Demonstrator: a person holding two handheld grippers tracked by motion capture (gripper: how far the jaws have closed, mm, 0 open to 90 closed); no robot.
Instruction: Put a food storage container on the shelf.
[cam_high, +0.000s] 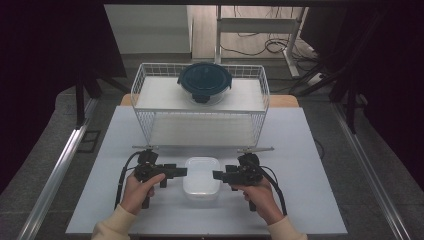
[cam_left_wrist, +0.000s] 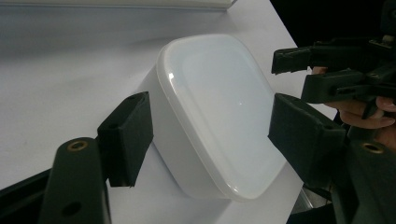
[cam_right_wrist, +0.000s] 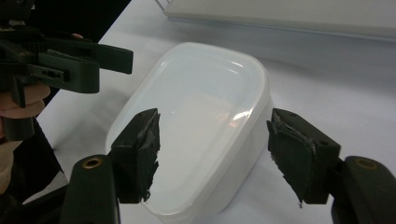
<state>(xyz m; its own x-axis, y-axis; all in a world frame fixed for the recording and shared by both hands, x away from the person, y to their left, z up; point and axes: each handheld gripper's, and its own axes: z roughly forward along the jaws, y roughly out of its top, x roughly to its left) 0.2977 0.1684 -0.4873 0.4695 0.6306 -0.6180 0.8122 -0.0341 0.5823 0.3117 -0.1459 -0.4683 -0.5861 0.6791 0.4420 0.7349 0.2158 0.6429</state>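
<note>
A white, rounded-rectangle container with its lid on sits on the table near the front edge, between my two grippers. My left gripper points at its left side and my right gripper at its right side, the tips close to it. In the left gripper view the container lies ahead between the wide-apart jaws of the left gripper. The right gripper also stands open around the near end of the container. Neither gripper clamps it.
A white wire two-shelf rack stands behind the container on the white table. A round bowl with a dark blue lid rests on its top shelf. Bare tabletop lies to either side of the hands.
</note>
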